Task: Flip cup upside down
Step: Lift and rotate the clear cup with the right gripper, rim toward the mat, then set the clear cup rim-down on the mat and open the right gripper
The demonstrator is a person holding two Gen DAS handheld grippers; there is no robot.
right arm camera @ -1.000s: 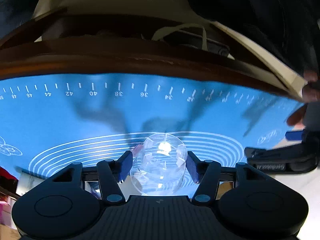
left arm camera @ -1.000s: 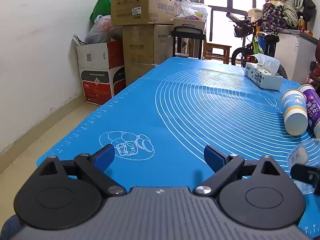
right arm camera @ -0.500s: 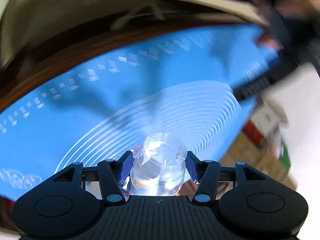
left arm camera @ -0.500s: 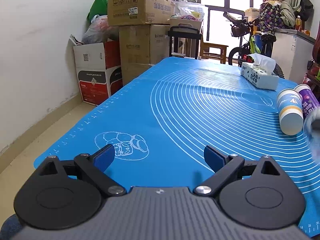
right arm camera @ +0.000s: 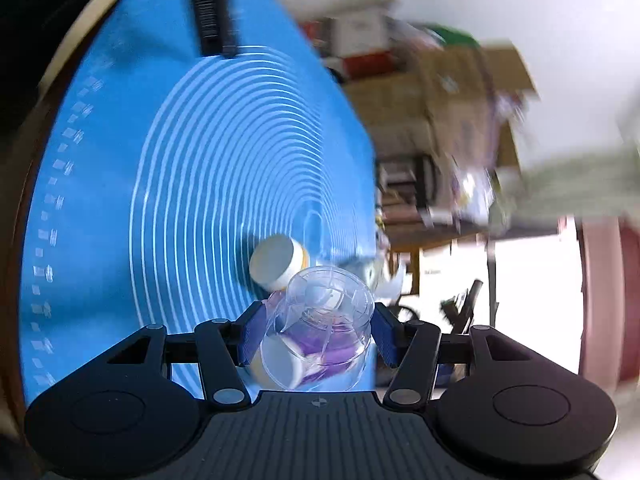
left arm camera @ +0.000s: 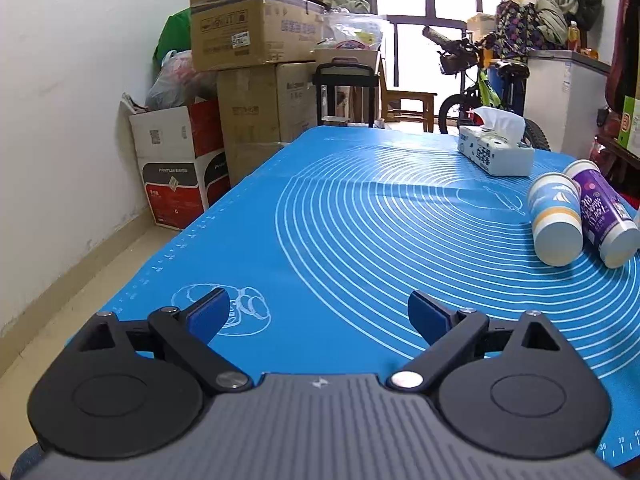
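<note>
The right claw (right arm camera: 318,336) clamps the clear cup (right arm camera: 320,320) by its sides, the cup's axis pointing forward along the fingers; the left claw (left arm camera: 319,316) gapes empty.

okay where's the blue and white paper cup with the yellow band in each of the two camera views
Left wrist view: the blue and white paper cup lies on its side at the right edge of the blue mat, beside the purple cup.
Right wrist view: lower centre, its white end showing just above the clear cup held in the right tool.
Shared landmark: the mat's white concentric rings.
</note>
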